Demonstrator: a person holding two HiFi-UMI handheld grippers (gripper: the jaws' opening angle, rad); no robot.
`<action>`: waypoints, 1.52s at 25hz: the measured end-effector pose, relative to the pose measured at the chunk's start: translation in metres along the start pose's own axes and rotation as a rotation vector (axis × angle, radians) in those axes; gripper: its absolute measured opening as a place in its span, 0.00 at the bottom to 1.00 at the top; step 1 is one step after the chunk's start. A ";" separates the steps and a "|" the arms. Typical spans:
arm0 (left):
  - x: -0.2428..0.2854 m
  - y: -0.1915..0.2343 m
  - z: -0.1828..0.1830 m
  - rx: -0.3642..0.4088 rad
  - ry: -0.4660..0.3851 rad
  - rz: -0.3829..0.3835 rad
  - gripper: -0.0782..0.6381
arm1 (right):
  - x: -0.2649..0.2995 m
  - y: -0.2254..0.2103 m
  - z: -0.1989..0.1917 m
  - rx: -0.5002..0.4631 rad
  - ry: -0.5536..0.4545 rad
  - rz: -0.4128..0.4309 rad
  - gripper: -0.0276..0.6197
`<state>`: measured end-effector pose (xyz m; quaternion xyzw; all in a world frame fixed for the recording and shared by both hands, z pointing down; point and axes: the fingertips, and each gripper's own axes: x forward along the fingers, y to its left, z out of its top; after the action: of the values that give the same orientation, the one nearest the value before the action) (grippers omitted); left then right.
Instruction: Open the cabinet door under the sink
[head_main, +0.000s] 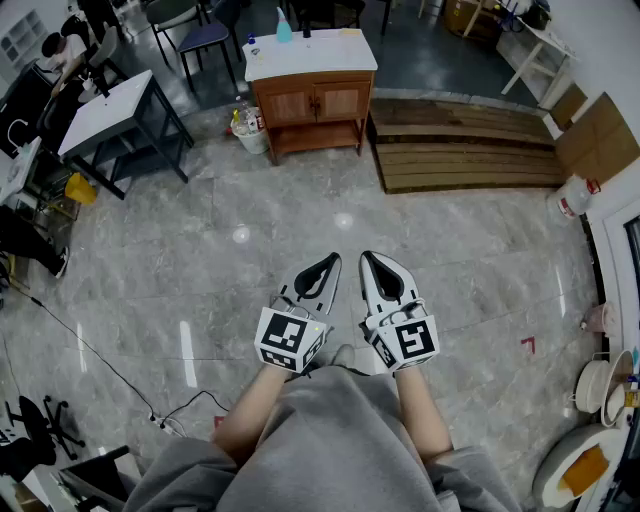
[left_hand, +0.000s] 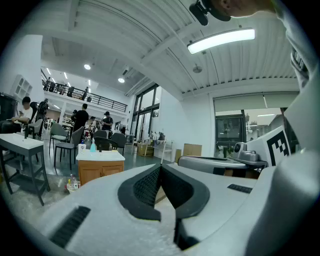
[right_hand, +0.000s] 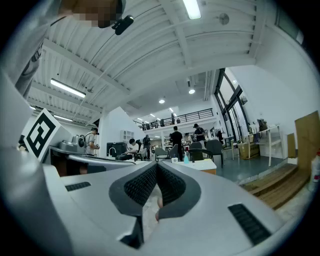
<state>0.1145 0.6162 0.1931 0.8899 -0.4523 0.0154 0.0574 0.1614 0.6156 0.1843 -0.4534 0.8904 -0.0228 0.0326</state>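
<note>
While the sink cabinet (head_main: 312, 100) stands well away, doors shut, the left gripper (head_main: 331, 261) and right gripper (head_main: 366, 258) hover side by side, both jaws pressed together, holding nothing.

Head view: from above, facing steeply down; the sink cabinet (head_main: 312, 95) lies well ahead, near the top edge. Left gripper view and right gripper view: low, level, side by side, facing the sink cabinet from well away. All three views share it.
</note>
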 end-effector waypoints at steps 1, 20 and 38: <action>0.002 -0.005 -0.001 -0.006 0.003 0.002 0.12 | -0.005 -0.004 0.000 0.005 0.000 0.000 0.05; 0.043 0.009 -0.037 -0.053 0.094 -0.004 0.12 | 0.015 -0.041 -0.036 0.074 0.052 0.007 0.06; 0.118 0.179 -0.022 -0.128 0.069 -0.039 0.12 | 0.197 -0.056 -0.050 0.066 0.105 -0.033 0.06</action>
<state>0.0403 0.4198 0.2405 0.8921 -0.4325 0.0160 0.1300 0.0866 0.4239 0.2305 -0.4647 0.8822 -0.0762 0.0005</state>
